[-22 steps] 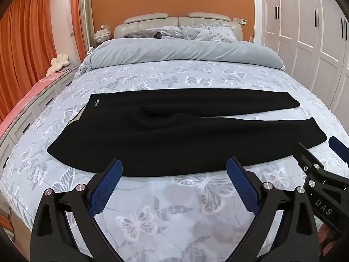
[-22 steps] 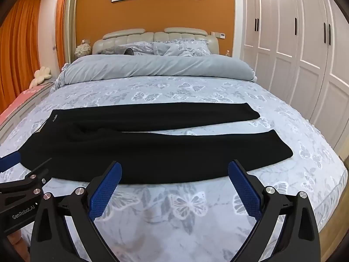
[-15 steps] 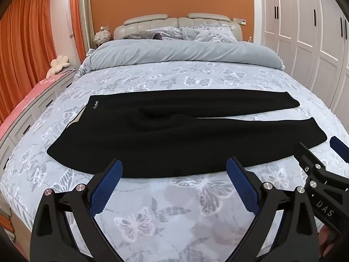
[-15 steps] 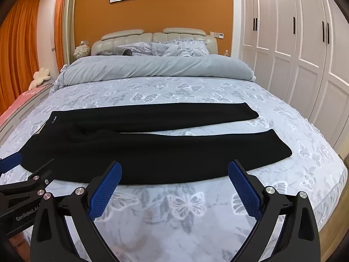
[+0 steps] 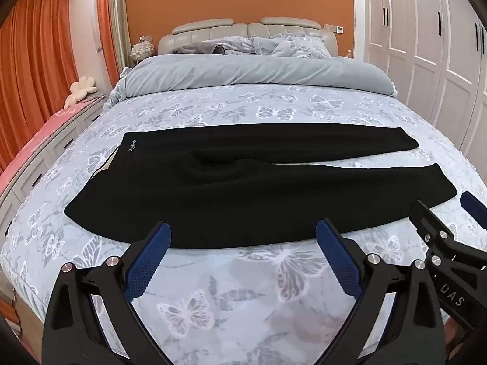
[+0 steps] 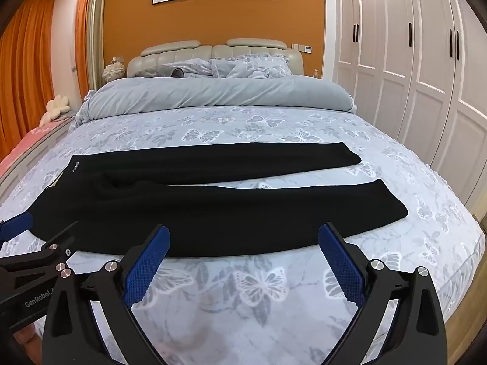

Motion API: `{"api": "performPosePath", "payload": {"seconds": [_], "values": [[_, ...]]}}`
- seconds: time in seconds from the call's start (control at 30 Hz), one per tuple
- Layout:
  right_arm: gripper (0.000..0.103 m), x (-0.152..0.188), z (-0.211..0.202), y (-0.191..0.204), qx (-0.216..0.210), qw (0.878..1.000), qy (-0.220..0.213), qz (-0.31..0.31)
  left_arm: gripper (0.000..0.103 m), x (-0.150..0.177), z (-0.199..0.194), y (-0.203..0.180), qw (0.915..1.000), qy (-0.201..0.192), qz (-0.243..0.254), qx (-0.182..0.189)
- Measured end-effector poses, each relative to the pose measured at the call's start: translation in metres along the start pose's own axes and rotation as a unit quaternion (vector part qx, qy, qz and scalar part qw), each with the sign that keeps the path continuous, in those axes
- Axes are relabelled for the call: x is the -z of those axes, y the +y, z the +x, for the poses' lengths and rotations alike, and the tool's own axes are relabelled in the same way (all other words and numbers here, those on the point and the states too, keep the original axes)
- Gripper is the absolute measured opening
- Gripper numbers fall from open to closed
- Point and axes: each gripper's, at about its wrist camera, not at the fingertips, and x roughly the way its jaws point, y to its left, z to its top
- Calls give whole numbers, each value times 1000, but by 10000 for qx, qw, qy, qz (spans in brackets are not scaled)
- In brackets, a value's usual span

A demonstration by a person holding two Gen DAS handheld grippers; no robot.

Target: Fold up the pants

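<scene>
Black pants (image 5: 243, 182) lie flat across the bed, waist at the left, both legs stretched to the right with a narrow gap between them. They also show in the right wrist view (image 6: 197, 203). My left gripper (image 5: 243, 258) is open and empty, above the sheet just short of the pants' near edge. My right gripper (image 6: 243, 261) is open and empty, also just short of the near edge. The right gripper's side shows in the left wrist view (image 5: 450, 243); the left gripper's side shows in the right wrist view (image 6: 33, 243).
The bed (image 5: 243, 304) has a grey butterfly sheet, with a rolled grey duvet (image 5: 252, 73) and pillows at the head. White wardrobes (image 6: 426, 60) stand along the right. A low pink-topped drawer unit (image 5: 36, 140) and orange curtains are at the left.
Both grippers have drifted slightly; the pants sit a touch lower in the views. The pants have not moved and both grippers stay open.
</scene>
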Motion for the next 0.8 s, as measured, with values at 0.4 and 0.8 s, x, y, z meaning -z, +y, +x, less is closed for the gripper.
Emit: {"api": "performPosePath", "payload": {"seconds": [0.4, 0.8], "values": [[97, -1, 2, -2, 0, 10000, 10, 1, 94, 2, 1, 3, 10000, -1, -42, 28], [97, -2, 1, -2, 2, 10000, 22, 7, 94, 3, 1, 3, 10000, -1, -52, 8]]}}
